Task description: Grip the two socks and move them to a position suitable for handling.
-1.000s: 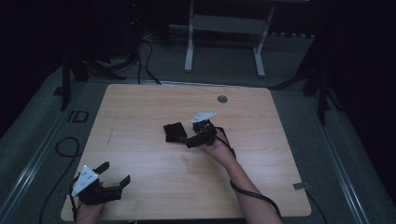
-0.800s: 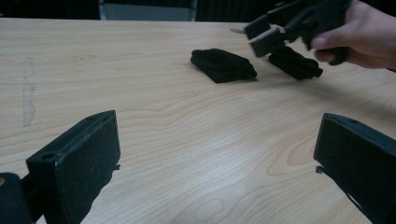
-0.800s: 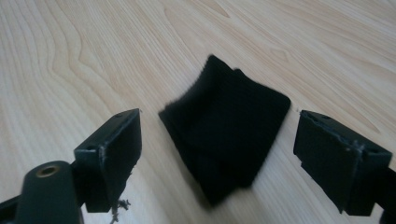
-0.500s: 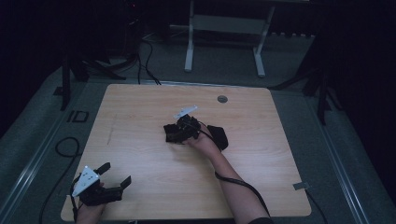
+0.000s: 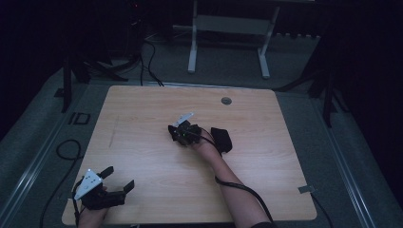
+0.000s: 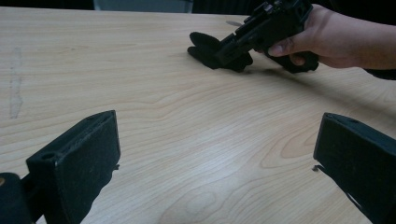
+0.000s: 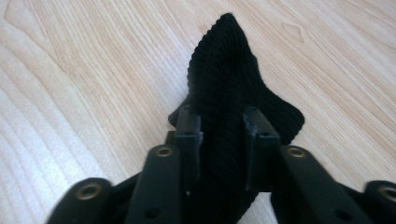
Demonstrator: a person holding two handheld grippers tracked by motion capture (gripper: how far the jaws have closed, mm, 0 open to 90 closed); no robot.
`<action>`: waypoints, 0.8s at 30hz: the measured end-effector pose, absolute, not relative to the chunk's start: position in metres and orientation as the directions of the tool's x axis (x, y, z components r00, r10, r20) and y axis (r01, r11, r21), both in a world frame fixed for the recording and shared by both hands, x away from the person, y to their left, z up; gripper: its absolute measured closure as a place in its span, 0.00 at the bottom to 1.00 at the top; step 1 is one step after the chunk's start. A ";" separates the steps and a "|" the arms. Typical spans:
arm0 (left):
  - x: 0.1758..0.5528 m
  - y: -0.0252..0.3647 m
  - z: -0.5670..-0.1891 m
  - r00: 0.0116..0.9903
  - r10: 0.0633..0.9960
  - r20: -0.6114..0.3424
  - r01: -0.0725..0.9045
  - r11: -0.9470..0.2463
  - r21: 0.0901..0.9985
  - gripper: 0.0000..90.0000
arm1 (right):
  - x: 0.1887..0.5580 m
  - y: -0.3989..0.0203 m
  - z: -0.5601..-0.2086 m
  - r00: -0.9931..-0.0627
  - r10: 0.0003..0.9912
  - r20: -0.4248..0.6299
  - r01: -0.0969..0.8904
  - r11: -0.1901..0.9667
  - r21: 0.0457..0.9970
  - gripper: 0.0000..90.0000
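Note:
A black ribbed cloth, perhaps a sock, lies near the middle of the wooden table. My right gripper has just been closing its jaws, and they now pinch a fold of this cloth. From above, the right gripper sits on the cloth, with a hand behind it. A second black cloth lies just right of that hand. My left gripper rests at the table's near left corner, open and holding nothing. Across the table, the left gripper view shows the right gripper on the cloth.
A round grommet hole sits near the far edge of the table. Beyond it are a white stand and cables on the floor. The right gripper's cable trails along the forearm towards the near edge.
The right gripper moved left onto the black cloth and its jaws closed on a fold. The second black cloth came into sight beside the hand. The left gripper stayed put.

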State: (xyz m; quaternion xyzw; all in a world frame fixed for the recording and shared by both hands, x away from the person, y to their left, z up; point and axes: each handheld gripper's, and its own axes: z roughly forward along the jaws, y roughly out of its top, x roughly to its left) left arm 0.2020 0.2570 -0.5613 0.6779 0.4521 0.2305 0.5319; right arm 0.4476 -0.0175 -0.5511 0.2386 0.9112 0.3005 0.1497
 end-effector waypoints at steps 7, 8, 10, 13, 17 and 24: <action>0.203 0.254 -0.561 0.488 0.852 -0.187 0.376 -0.013 0.927 0.01 | 0.432 -0.034 -0.536 -0.848 0.519 -0.104 0.335 0.679 0.653 0.84; 0.203 0.254 -0.561 0.492 0.849 -0.193 0.378 -0.009 0.926 0.01 | 0.430 -0.038 -0.532 -0.852 0.515 -0.092 0.335 0.673 0.659 0.84; 0.203 0.251 -0.561 0.494 0.849 -0.187 0.379 -0.016 0.925 0.01 | 0.422 -0.046 -0.525 -0.858 0.508 -0.078 0.330 0.661 0.674 0.84; 0.205 0.243 -0.559 0.510 0.842 -0.176 0.377 -0.035 0.926 0.01 | 0.409 -0.058 -0.515 -0.862 0.503 -0.060 0.322 0.635 0.702 0.84; 0.208 0.229 -0.557 0.544 0.823 -0.163 0.377 -0.067 0.924 0.04 | 0.388 -0.072 -0.508 -0.878 0.469 -0.097 0.277 0.662 0.696 0.84; 0.207 0.208 -0.557 0.590 0.790 -0.168 0.392 -0.099 0.914 0.04 | 0.342 -0.110 -0.500 -0.859 0.503 -0.090 0.287 0.620 0.730 0.84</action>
